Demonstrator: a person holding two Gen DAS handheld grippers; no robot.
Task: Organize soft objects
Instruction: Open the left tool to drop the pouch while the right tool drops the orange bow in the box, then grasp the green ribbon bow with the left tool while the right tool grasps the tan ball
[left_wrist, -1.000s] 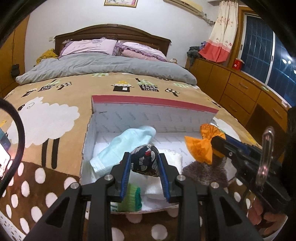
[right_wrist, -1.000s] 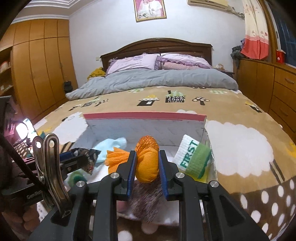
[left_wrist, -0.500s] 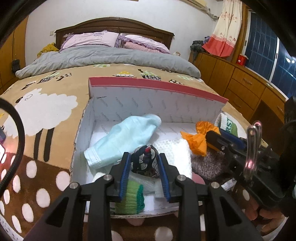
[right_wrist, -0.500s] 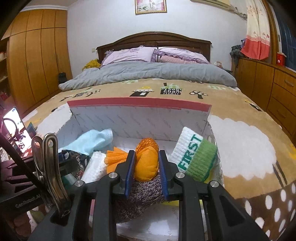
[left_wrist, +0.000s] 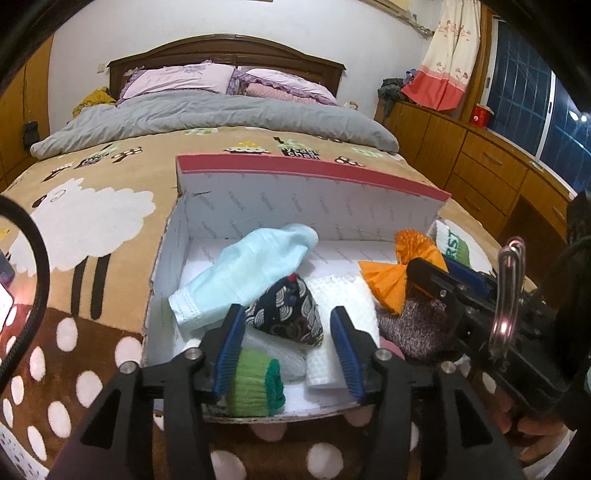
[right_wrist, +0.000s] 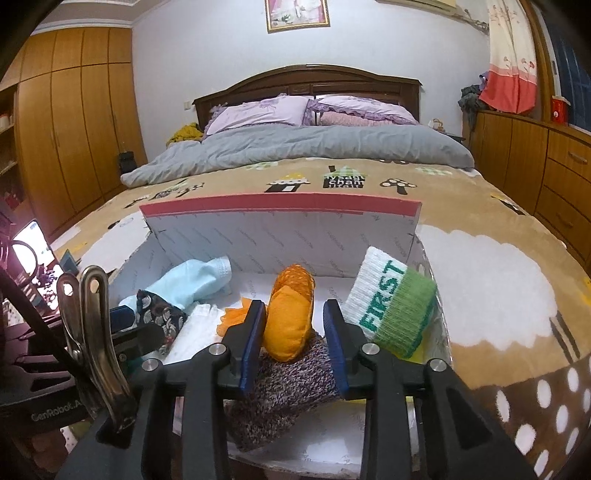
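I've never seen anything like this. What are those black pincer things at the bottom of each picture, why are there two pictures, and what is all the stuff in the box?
There is no robot here. A person holds a hand tool in each hand, and each tool has two jaws with blue pads and a wide-angle camera looking forward along them. So one picture is taken from the left gripper, the other from the right gripper, and each can see the other tool at its edge.

Both look into an open white box with a red rim, lying on a bed blanket printed with sheep. Inside are soft things: a pale blue sock, a white and green knit piece lettered FIRST and a speckled knit item.

The left jaws stand open around a dark patterned pouch. The right jaws stand open beside an orange bag.
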